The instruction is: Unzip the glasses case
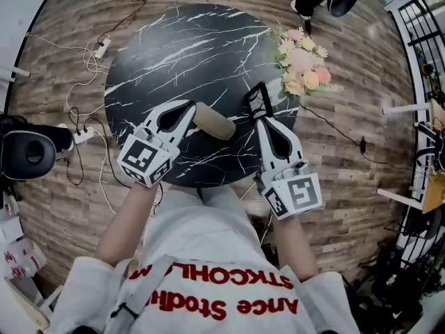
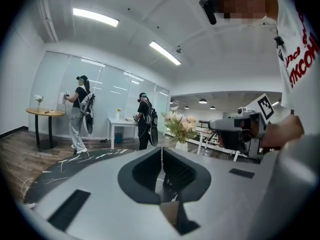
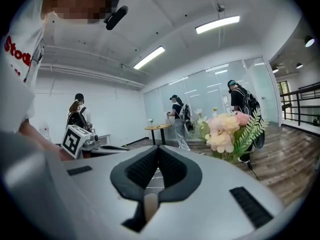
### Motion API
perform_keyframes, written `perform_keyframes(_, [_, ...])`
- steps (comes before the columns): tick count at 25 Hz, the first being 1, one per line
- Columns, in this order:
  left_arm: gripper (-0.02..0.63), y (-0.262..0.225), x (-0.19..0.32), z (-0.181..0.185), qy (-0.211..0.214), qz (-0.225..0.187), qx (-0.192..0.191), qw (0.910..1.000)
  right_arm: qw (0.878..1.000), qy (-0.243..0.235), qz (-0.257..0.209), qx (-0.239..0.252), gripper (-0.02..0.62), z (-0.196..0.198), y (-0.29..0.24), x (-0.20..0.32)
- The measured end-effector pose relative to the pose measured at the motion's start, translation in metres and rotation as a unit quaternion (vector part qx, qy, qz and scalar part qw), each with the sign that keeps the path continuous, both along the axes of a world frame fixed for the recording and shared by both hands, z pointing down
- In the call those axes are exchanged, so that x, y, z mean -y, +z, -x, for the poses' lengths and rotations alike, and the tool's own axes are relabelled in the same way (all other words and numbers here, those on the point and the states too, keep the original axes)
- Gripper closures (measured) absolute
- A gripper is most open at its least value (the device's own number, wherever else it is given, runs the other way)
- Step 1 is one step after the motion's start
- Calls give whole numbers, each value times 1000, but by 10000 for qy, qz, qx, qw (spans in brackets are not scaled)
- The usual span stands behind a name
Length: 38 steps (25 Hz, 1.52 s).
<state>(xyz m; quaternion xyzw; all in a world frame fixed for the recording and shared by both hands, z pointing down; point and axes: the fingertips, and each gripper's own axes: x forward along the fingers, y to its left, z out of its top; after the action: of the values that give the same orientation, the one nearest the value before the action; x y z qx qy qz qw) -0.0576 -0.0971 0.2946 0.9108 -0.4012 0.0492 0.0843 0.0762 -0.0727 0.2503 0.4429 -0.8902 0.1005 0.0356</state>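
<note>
A tan glasses case (image 1: 215,122) lies on the round black marble table (image 1: 174,54), near its front edge. My left gripper (image 1: 192,107) comes in from the left, its tips right beside the case's left end; whether they touch it I cannot tell. In the left gripper view its jaws (image 2: 161,151) are closed together with nothing between them. To the right of the case is my right gripper (image 1: 259,97), apart from it. Its jaws (image 3: 158,149) are shut and empty too.
A bouquet of pale flowers (image 1: 303,65) stands at the table's right edge. Cables and a power strip (image 1: 83,136) lie on the wood floor at left, beside a black round object (image 1: 28,155). People (image 2: 80,111) stand at other tables behind.
</note>
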Motion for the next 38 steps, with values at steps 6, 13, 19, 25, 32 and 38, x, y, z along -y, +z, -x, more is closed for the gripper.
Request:
perform_keyframes(6, [606, 43, 23, -4, 405, 315, 201, 9985, 9985, 148, 516, -78, 583, 5, 46, 8])
perform_keyframes(13, [606, 88, 35, -19, 1349, 563, 826, 9858, 9916, 668, 1105, -44, 583, 10, 102, 13])
perform_keyframes(19, [548, 130, 34, -38, 2662, 1270, 866, 9516, 9850, 847, 1468, -335, 583, 5, 138, 2])
perform_keyframes(25, [427, 175, 23, -60, 3811, 1718, 1495, 8961, 9767, 1121, 1783, -406, 583, -3, 165, -17])
perform_keyframes(32, [316, 202, 11, -81, 5037, 1670, 2358, 8141, 9689, 1320, 2052, -401, 583, -9, 185, -34])
perform_keyframes(38, [281, 231, -16, -79, 5779, 1763, 3301, 7252, 9704, 1200, 2048, -443, 583, 0, 188, -34])
